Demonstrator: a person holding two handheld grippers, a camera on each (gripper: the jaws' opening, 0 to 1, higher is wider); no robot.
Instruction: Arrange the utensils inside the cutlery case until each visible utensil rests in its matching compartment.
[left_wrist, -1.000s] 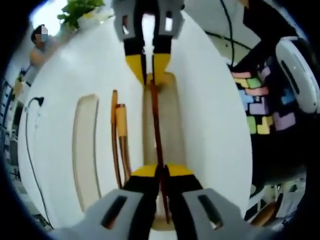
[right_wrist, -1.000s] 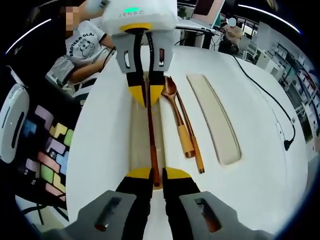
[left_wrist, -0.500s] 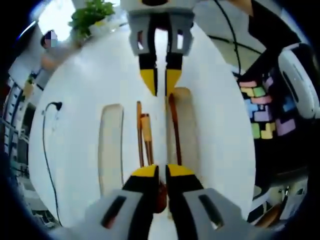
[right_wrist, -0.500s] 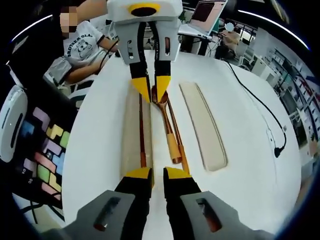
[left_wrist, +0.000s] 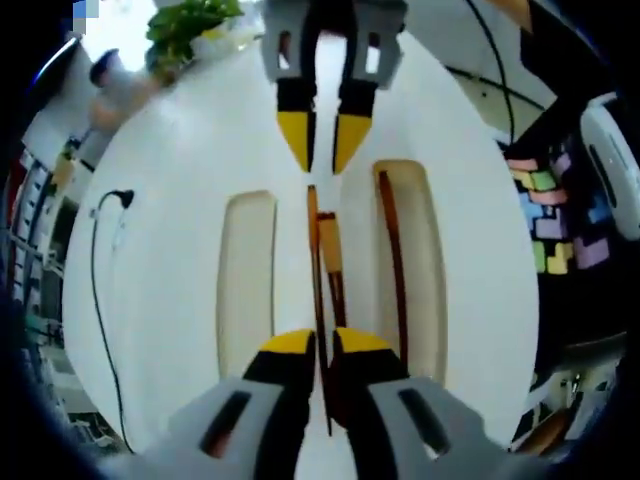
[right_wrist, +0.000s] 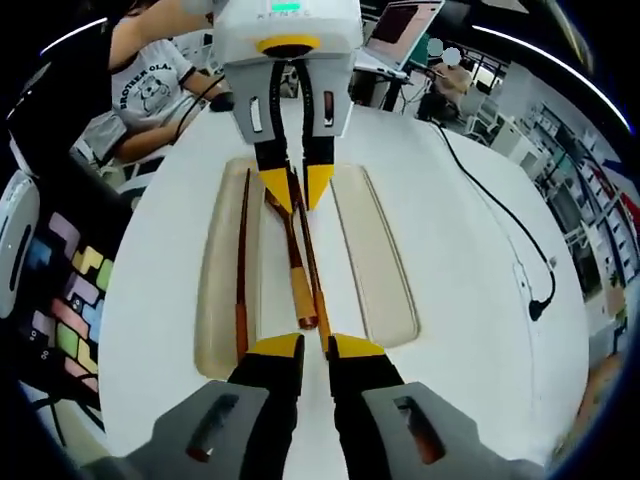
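Sorting step under way; one piece already lying in place, two more waiting on the bare counter.

- Counter: white, smooth, rounded edge.
- Case: showing as two long, shallow beige trays with rounded ends, lying side by side with a strip of counter between them. Filled tray holding one dark chopstick lengthwise. Empty tray matte and plain inside.
- Left gripper and right gripper: facing each other along that strip, one at each end of the loose pieces. Grey bodies, black jaws, yellow tips.
- Jaws: sitting at a narrow gap on both. In the left gripper view, loose chopstick running down between the left jaws; cannot tell whether pinching or merely straddling. Same doubt for the right jaws, hovering at the chopstick's other end.
- Spoon: wooden, reddish-brown, paler orange handle section, lying between the trays, touching neither.
- Loose chopstick: thin, straight, wooden, lying just beside the spoon.

Next move, by judgement: taking the loose chopstick by both ends, keeping it level, setting it down beside its dark mate; spoon probably going to the empty tray afterwards.
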